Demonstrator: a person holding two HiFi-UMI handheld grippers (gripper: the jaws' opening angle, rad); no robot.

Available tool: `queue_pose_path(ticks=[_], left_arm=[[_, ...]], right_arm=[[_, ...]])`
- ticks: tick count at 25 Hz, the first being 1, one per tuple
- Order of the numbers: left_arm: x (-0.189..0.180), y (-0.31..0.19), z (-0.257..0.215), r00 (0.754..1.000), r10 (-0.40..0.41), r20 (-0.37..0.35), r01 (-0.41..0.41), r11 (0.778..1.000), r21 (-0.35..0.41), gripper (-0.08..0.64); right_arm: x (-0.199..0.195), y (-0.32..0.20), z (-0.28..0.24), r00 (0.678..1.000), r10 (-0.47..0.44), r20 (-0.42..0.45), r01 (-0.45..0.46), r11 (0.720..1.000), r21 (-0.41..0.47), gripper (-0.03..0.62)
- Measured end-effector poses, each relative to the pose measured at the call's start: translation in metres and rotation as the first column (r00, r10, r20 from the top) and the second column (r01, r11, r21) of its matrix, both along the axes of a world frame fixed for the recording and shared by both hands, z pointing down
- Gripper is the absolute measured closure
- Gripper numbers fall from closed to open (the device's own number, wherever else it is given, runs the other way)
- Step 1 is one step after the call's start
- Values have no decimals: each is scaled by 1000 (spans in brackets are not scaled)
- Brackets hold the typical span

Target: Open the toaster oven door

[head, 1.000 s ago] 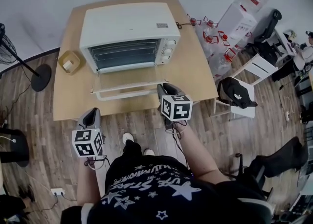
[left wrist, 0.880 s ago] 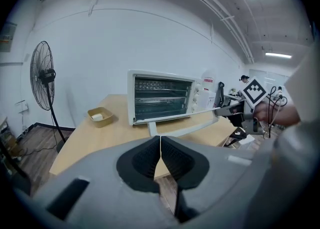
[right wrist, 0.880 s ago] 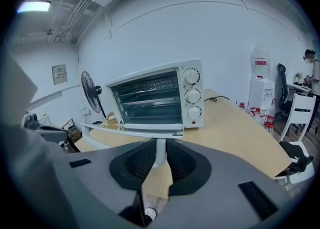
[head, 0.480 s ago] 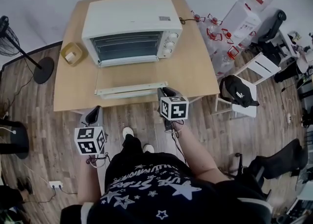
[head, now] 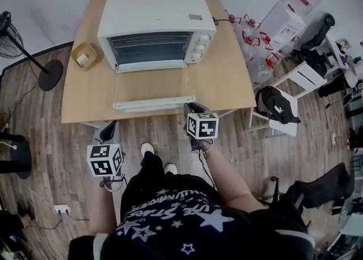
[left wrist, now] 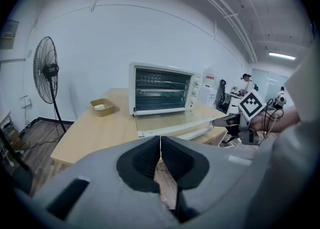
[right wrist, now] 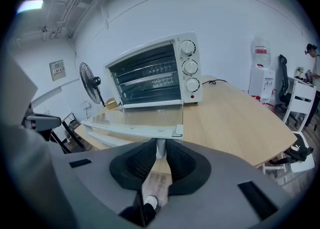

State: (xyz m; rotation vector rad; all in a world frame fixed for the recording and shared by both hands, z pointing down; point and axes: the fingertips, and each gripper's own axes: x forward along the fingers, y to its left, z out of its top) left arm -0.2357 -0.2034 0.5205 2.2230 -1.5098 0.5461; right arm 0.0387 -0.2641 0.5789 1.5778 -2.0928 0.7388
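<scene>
The white toaster oven (head: 153, 23) stands at the back of the wooden table (head: 227, 83). Its glass door (head: 150, 86) hangs open, lying about flat over the table's front, with the white handle bar (head: 153, 104) along its near edge. My right gripper (head: 191, 107) is shut on the handle's right end. In the right gripper view the handle's white post (right wrist: 160, 144) sits pinched between the pads of that gripper (right wrist: 161, 148). My left gripper (head: 108, 131) hangs below the table's front left edge, shut and empty; in its own view the left gripper (left wrist: 160, 145) faces the oven (left wrist: 162, 90).
A small wooden tray (head: 85, 56) sits on the table left of the oven. A floor fan (head: 22, 49) stands to the left. Water bottles (head: 255, 37), a big water jug (head: 289, 3) and a chair with a black bag (head: 275, 108) crowd the right side.
My right gripper has come down and toward me with the handle, and the door has swung lower to lie flat. The left gripper has drifted slightly toward me.
</scene>
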Motion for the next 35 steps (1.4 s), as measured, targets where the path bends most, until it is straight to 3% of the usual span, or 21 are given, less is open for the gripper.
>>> queue_pose_path(ticks=[23, 29, 35], left_arm=[[4, -19, 9, 1000, 19, -6, -19, 999, -28, 538], [11, 5, 12, 999, -42, 14, 43, 998, -36, 538], [20, 53, 1, 992, -127, 21, 128, 991, -26, 538]], right_arm=[[1, 5, 40, 999, -30, -17, 28, 995, -96, 531], [3, 17, 46, 997, -74, 24, 77, 988, -132, 511], [6, 31, 35, 988, -145, 49, 149, 983, -103, 505]])
